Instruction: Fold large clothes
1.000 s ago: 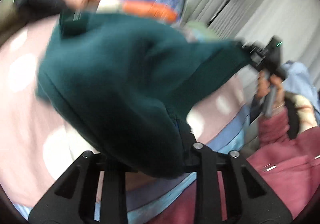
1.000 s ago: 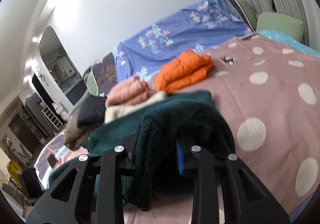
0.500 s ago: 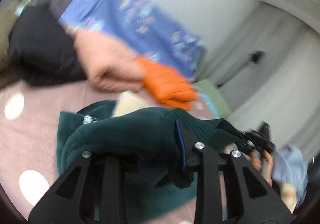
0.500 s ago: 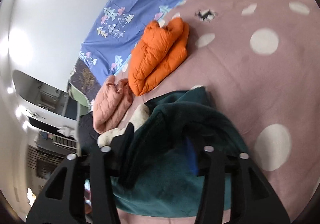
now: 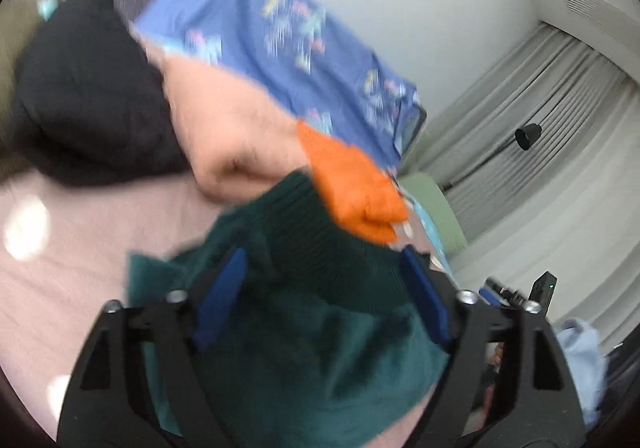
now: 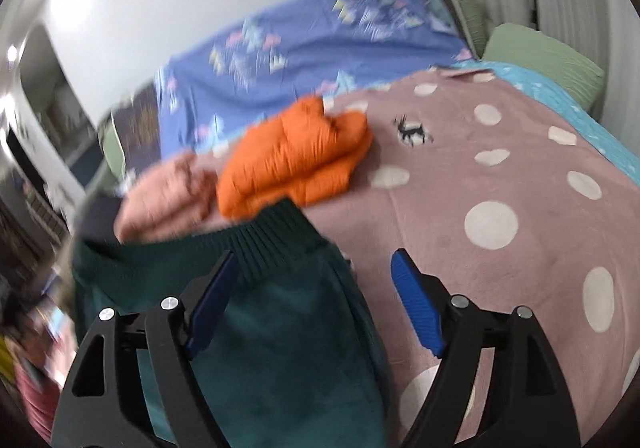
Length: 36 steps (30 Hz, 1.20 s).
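Note:
A dark green fleece garment (image 5: 304, 348) with a ribbed hem lies folded on the pink polka-dot blanket (image 5: 80, 248). It also shows in the right wrist view (image 6: 272, 336), ribbed hem toward the far side. My left gripper (image 5: 320, 288) is open just above the garment, blue pads apart, holding nothing. My right gripper (image 6: 312, 296) is open over the garment's right edge, also empty.
Folded clothes lie beyond the garment: an orange puffer jacket (image 6: 296, 156), a peach-pink piece (image 6: 168, 196) and a black piece (image 5: 88, 96). A blue patterned sheet (image 6: 300, 36) covers the headboard. Green pillow (image 6: 536, 56) and curtains (image 5: 540, 136) at right. The blanket (image 6: 500, 216) stretches right.
Both grippers opened and let go of the green garment, which now lies on the blanket. Both views are blurred from motion.

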Available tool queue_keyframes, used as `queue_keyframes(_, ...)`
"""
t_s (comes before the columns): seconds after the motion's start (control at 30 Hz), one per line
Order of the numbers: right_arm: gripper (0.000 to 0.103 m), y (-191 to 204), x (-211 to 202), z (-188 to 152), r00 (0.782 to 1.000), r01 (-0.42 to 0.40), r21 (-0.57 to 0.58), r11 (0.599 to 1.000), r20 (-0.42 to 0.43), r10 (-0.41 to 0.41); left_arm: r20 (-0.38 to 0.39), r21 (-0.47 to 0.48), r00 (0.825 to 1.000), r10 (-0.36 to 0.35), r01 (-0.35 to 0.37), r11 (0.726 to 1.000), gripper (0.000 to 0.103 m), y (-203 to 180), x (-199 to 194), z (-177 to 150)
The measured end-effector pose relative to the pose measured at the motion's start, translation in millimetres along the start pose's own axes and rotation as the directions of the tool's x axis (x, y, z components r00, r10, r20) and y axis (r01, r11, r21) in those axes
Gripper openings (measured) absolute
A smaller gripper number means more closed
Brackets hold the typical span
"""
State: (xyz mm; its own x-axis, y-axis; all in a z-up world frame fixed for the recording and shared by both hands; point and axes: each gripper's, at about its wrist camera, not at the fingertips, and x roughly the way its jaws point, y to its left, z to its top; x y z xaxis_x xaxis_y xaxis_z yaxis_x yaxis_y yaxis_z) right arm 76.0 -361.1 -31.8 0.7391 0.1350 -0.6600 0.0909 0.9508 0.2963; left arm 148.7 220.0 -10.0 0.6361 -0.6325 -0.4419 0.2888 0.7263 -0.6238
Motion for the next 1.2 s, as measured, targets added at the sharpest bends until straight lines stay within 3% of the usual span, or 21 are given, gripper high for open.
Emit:
queue_keyframes(0.1,0.079,1.6,31.0,-6.0,0.999,0.028,-0.094,0.995,-0.028,-0.031,0.044,0.097,0.997,0.068,-0.072,0.993,0.084,-3.4,-11.4,2.2)
queue_keyframes(0.17,0.079,3.4,50.7,-6.0,0.998,0.011,-0.134,0.991,-0.055,-0.018,0.019,0.16,0.987,0.161,-0.162,0.974,0.083,-1.5,-1.2,0.1)
queue_keyframes(0.23,0.079,7.1,65.2,-4.7,0.996,-0.019,-0.153,0.988,-0.085,0.006,-0.018,0.199,0.978,0.207,-0.2,0.959,0.082,1.8,13.8,-2.5)
queue_keyframes(0.4,0.075,17.5,89.8,5.0,0.992,-0.068,-0.166,0.984,-0.119,0.049,-0.1,0.294,0.961,0.258,-0.219,0.93,0.07,4.1,65.0,-7.7)
queue_keyframes(0.43,0.059,17.5,94.3,5.3,0.991,-0.069,-0.154,0.986,-0.125,0.05,-0.098,0.317,0.955,0.281,-0.238,0.918,0.059,4.2,73.8,-9.2)
queue_keyframes(0.47,0.023,15.6,100.6,5.5,0.992,-0.014,-0.147,0.989,-0.126,-0.005,-0.102,0.341,0.945,0.311,-0.261,0.903,0.045,3.6,83.7,-9.5)
queue_keyframes(0.53,0.0,8.6,102.9,7.0,0.992,0.005,-0.096,0.995,-0.125,-0.017,-0.114,0.325,0.931,0.346,-0.294,0.899,0.028,11.8,94.7,-7.7)
queue_keyframes(0.6,0.0,-2.5,94.9,10.0,0.995,0.06,-0.032,0.998,-0.072,-0.062,-0.115,0.256,0.94,0.322,-0.285,0.924,0.021,25.6,93.0,-2.6)
queue_keyframes(0.63,0.0,-10.1,96.3,11.6,0.987,0.147,-0.022,0.989,-0.056,-0.148,-0.113,0.24,0.942,0.315,-0.282,0.929,0.021,28.7,92.0,-2.0)
queue_keyframes(0.7,0.0,-25.8,107.7,9.3,0.974,0.212,-0.002,0.977,-0.083,-0.211,-0.139,0.205,0.932,0.336,-0.305,0.93,0.021,43.9,100.0,-3.5)
queue_keyframes(0.8,0.0,-41.1,112.8,-1.2,0.992,-0.009,0.092,0.996,-0.127,0.021,-0.216,0.185,0.893,0.395,-0.359,0.915,0.03,68.0,128.6,-17.0)
queue_keyframes(0.83,0.006,-40.3,108.1,-0.5,0.993,-0.018,0.083,0.996,-0.111,0.027,-0.221,0.194,0.888,0.404,-0.366,0.91,0.032,70.7,134.5,-19.9)
queue_keyframes(0.9,0.039,-38.4,95.8,5.4,0.996,-0.05,0.064,0.997,-0.064,0.055,-0.218,0.202,0.888,0.404,-0.364,0.909,0.035,70.5,137.2,-22.6)
queue_keyframes(0.93,0.069,-36.5,91.5,10.0,0.995,-0.081,0.059,0.995,-0.049,0.084,-0.218,0.2,0.889,0.404,-0.364,0.91,0.037,70.1,136.0,-22.0)
queue_keyframes(0.97,0.076,-32.7,90.4,13.9,0.993,-0.107,0.052,0.993,-0.05,0.11,-0.22,0.195,0.888,0.404,-0.366,0.91,0.042,70.5,134.5,-21.2)
queue_keyframes(1.03,0.076,-18.6,102.1,17.6,0.983,-0.129,-0.009,0.992,-0.132,0.126,-0.222,0.183,0.887,0.405,-0.37,0.911,0.047,72.4,132.4,-21.5)
queue_keyframes(1.07,0.075,-11.2,114.1,16.1,0.981,-0.078,-0.048,0.996,-0.179,0.069,-0.221,0.174,0.888,0.402,-0.37,0.913,0.048,72.9,131.6,-22.5)
queue_keyframes(1.1,0.066,-6.7,122.5,14.4,0.98,-0.033,-0.071,0.997,-0.199,0.018,-0.221,0.167,0.889,0.401,-0.37,0.914,0.048,77.7,134.8,-20.8)
queue_keyframes(1.13,0.03,-1.8,130.3,9.6,0.976,-0.025,-0.078,0.997,-0.217,0.008,-0.216,0.159,0.89,0.402,-0.374,0.914,0.049,78.4,134.5,-21.9)
queue_keyframes(1.17,0.027,1.3,130.4,5.6,0.976,-0.018,-0.059,0.998,-0.218,0.005,-0.212,0.157,0.891,0.401,-0.374,0.914,0.047,78.9,133.6,-22.5)
queue_keyframes(1.2,0.025,7.0,118.6,2.3,0.987,0.012,-0.071,0.997,-0.158,-0.023,-0.205,0.158,0.896,0.394,-0.367,0.917,0.035,77.6,130.6,-22.9)
